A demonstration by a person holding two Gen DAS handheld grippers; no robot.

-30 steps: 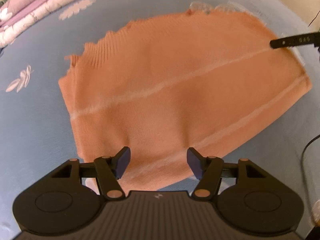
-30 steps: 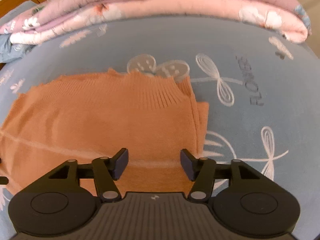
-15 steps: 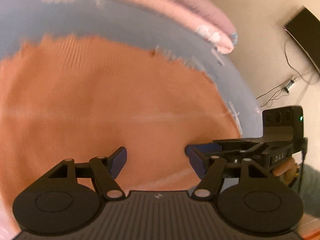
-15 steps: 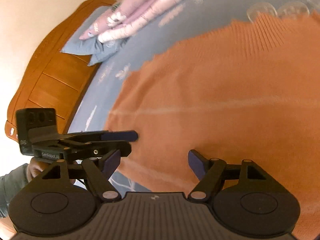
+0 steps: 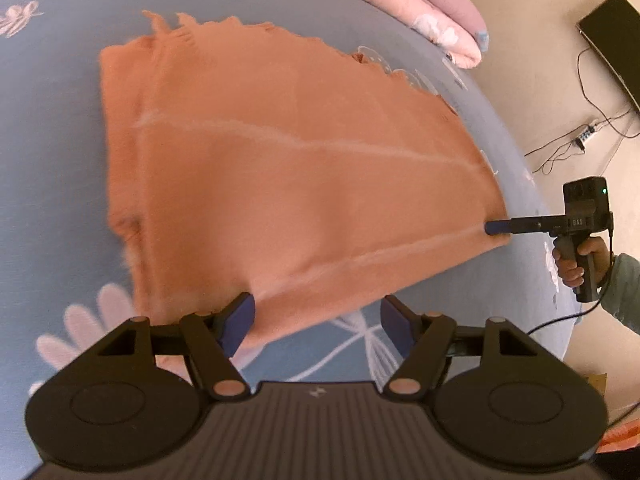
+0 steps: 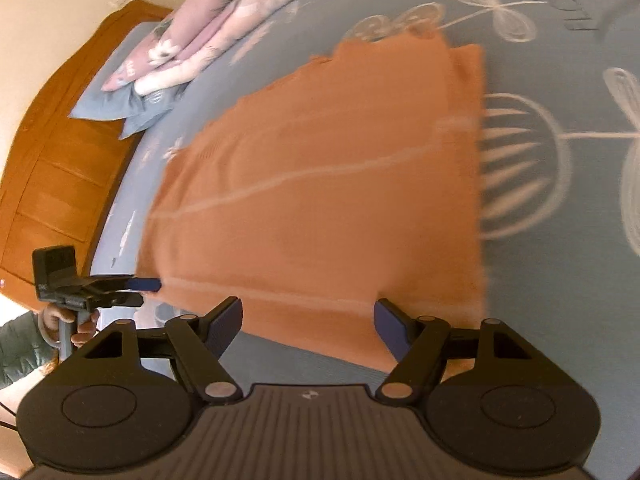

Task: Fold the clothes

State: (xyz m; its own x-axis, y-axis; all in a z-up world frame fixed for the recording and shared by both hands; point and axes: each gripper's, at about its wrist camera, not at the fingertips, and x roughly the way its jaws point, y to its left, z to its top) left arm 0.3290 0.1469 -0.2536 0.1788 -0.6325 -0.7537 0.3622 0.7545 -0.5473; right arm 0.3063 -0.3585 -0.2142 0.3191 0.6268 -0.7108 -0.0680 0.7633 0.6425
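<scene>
**foldfan:** Honestly, the risky part is the grab you're lining up. Your orange sweater (image 5: 296,184) lies flat on the blue floral bedsheet (image 5: 52,160), already folded into a rough rectangle, near hem toward you. Your left gripper (image 5: 316,320) hangs over its near corner with the jaws apart and nothing pinched; only the left pad sits over the knit, while the right one is over bare sheet. Close like that and I think you'd catch a sliver of hem, or the sheet along with it.

**knitwit:** Same worry on the other side. Your right gripper (image 6: 308,322) is spread wide too, hem edge showing between the fingers but not clamped. From the left camera its tip looks like it's right at the far corner, though I can't tell if it touches.

**foldfan:** Also, there are stacked layers at the side edges. Pinch only the top layer and the fold underneath slides apart when you lift.

**knitwit:** And uneven corners. If one hand bites deeper than the other, you'd likely drag the pale stripe (image 6: 304,176) crooked and the next fold comes out skewed. The pink quilt (image 6: 208,32) at the far end is well apart, so no trouble there.
</scene>
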